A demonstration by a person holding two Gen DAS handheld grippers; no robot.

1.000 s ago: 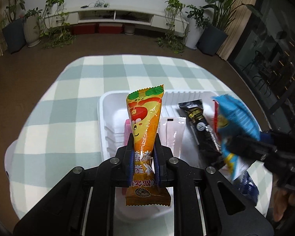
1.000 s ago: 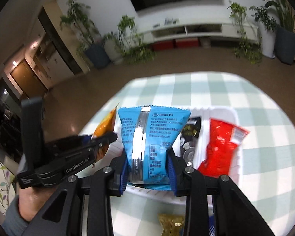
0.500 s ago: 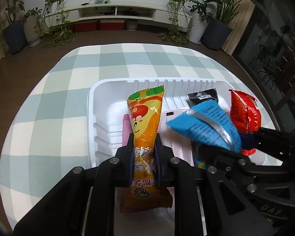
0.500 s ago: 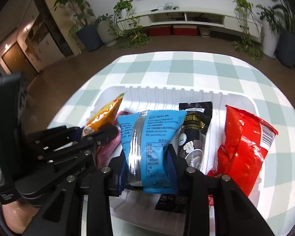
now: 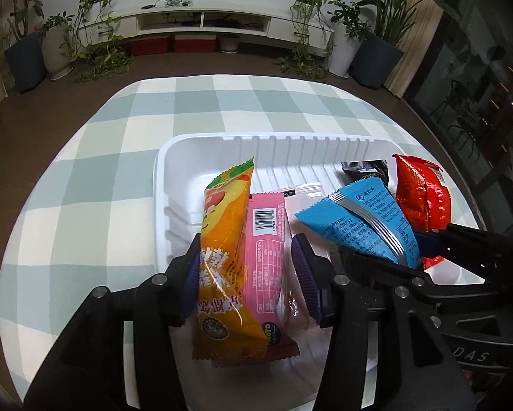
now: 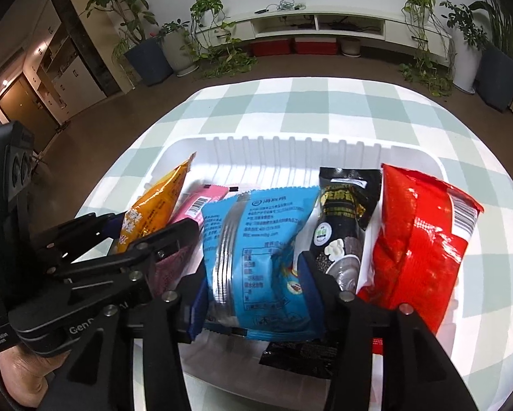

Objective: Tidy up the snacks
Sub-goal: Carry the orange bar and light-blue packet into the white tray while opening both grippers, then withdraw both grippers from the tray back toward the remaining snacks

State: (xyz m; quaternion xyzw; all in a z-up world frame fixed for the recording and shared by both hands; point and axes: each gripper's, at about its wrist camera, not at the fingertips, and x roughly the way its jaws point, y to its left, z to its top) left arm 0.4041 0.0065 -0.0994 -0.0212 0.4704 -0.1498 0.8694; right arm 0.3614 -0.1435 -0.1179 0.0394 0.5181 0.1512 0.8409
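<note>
A white tray (image 5: 290,144) (image 6: 290,144) sits on the checked tablecloth. In the left wrist view the orange packet (image 5: 227,239) stands in the tray beside a pink packet (image 5: 266,239). My left gripper (image 5: 244,267) is around both; its jaws are opening, and the right pad is clear of them. In the right wrist view a blue packet (image 6: 256,239) stands between the opening jaws of my right gripper (image 6: 253,287), loose. A black packet (image 6: 342,226) and a red packet (image 6: 421,239) stand to its right. The two grippers are side by side over the tray.
The green-and-white checked tablecloth (image 5: 85,205) covers a round table whose edge drops to a brown floor. Another dark packet (image 6: 297,356) lies flat at the tray's near edge. A person's hand (image 6: 23,376) holds the left gripper. Potted plants and a low TV cabinet stand far behind.
Both grippers came down into the tray with their packets. Their jaws then widened, and the orange packet now leans left, no longer pinched. The blue packet sits lower among the others.
</note>
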